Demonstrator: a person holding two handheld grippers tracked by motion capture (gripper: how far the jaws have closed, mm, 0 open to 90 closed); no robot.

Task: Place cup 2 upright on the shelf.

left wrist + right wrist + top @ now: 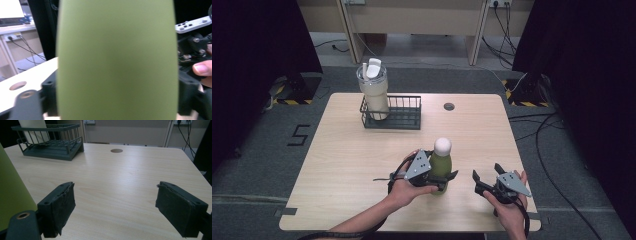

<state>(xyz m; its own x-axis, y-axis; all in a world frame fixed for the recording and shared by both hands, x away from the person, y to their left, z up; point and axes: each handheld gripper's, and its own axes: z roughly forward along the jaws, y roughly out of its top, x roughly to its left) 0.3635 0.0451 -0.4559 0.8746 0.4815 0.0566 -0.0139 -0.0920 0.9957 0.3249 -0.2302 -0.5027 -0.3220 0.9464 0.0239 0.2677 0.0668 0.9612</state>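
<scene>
A green bottle (441, 166) with a rounded white cap (442, 145) stands upright on the wooden table (357, 165), near its front middle. My left gripper (445, 180) is shut on the bottle's lower body, a jaw on each side. Seen from the left gripper view, the bottle (115, 60) is close up between the black pads (49, 93). My right gripper (487, 172) rests to the right of the bottle near the front edge, open, with nothing between its jaws (115, 205). The bottle's side (10, 187) shows at the left of the right gripper view.
A dark wire basket (404, 123) stands at the back left of the table and holds a tall cream tumbler (374, 92) with a white lid. A round hole (449, 106) lies in the tabletop behind the bottle. Cables run over the floor at right.
</scene>
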